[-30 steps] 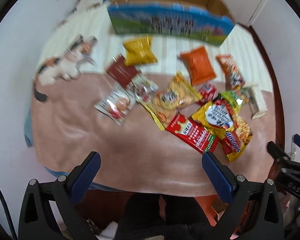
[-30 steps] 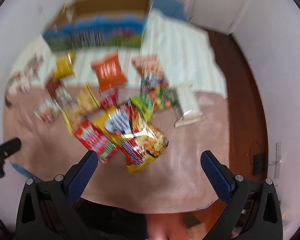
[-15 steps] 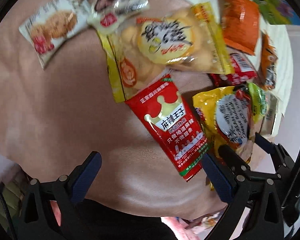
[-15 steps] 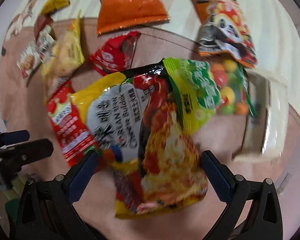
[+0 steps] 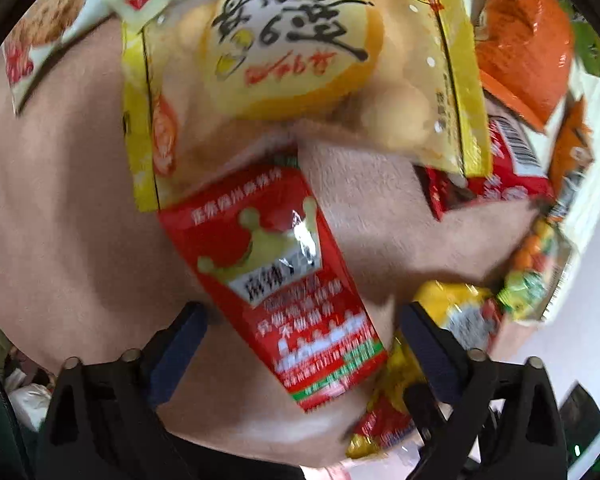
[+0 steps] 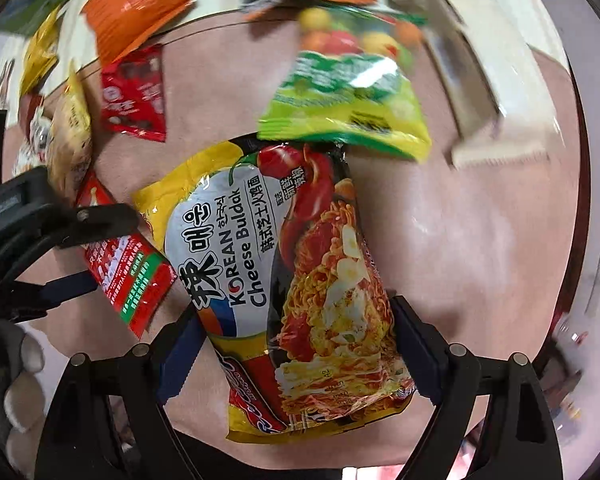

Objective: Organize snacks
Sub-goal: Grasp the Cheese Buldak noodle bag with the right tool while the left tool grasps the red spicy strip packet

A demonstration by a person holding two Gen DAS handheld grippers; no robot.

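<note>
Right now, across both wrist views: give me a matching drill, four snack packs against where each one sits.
Things:
1. Cheese Buldak noodle pack
2. red crown pack
3. green candy bag
4. orange bag

Places:
A. between the open fingers of the left hand-held gripper
B. far end, on the striped cloth
C. between the open fingers of the right hand-held gripper
D. overlapping the noodle pack's far end

Pairs: 1-C, 2-A, 3-D, 4-B

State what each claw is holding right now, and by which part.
Nothing is held. The left claw is open astride the red snack packet; the right claw is open astride the Cheese Buldak noodle pack's lower half.
</note>
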